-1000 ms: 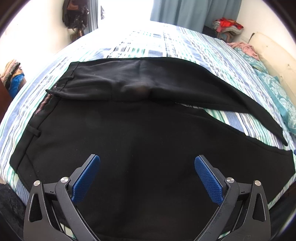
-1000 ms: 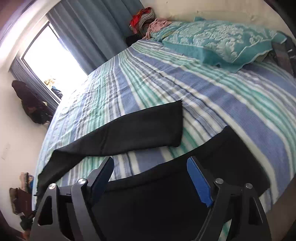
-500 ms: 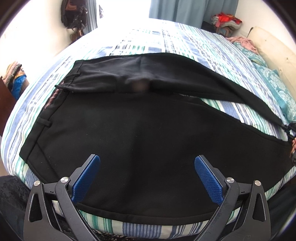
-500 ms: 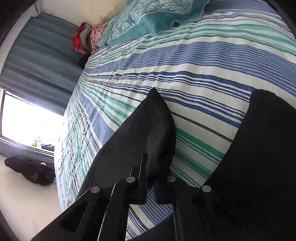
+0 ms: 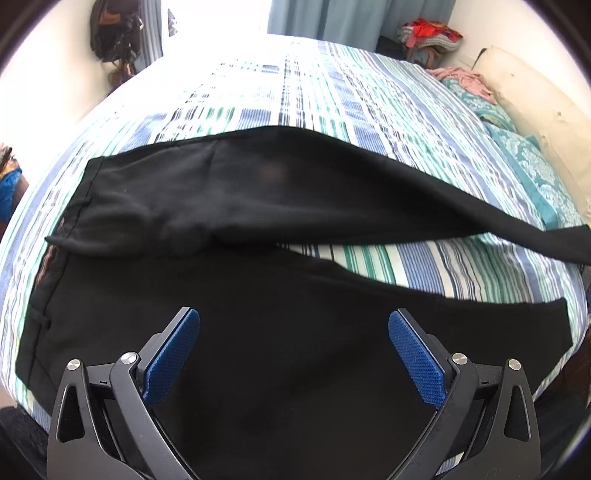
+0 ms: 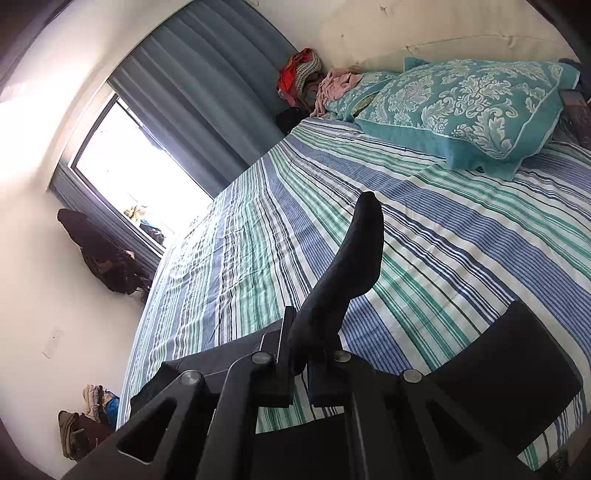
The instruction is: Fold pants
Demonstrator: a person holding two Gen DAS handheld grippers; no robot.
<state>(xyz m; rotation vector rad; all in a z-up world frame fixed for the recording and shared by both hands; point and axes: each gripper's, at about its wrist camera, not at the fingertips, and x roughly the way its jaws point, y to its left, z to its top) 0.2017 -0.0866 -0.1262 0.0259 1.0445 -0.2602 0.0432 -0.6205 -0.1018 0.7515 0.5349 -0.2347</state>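
Note:
Black pants [image 5: 258,332] lie spread on the striped bed, waistband at the left. The far leg [image 5: 369,192] is lifted off the sheet and stretches to the right edge of the left wrist view. My left gripper [image 5: 293,350] hovers open over the near leg with nothing between its blue pads. In the right wrist view my right gripper [image 6: 304,332] is shut on the hem end of the far pant leg [image 6: 351,258], which sticks up past the fingers. The near leg's hem [image 6: 517,369] lies flat at the lower right.
The striped bedsheet [image 6: 424,229] runs back to a teal patterned pillow [image 6: 469,107] and a cream headboard [image 5: 535,107]. Piled clothes [image 6: 299,70] sit in the far corner by blue curtains [image 6: 207,85]. A dark bag [image 5: 114,29] hangs on the wall near the window.
The right gripper closed on the far leg's hem and raised it off the bed. The far leg now hangs stretched above the sheet. The left gripper drew back a little, still open.

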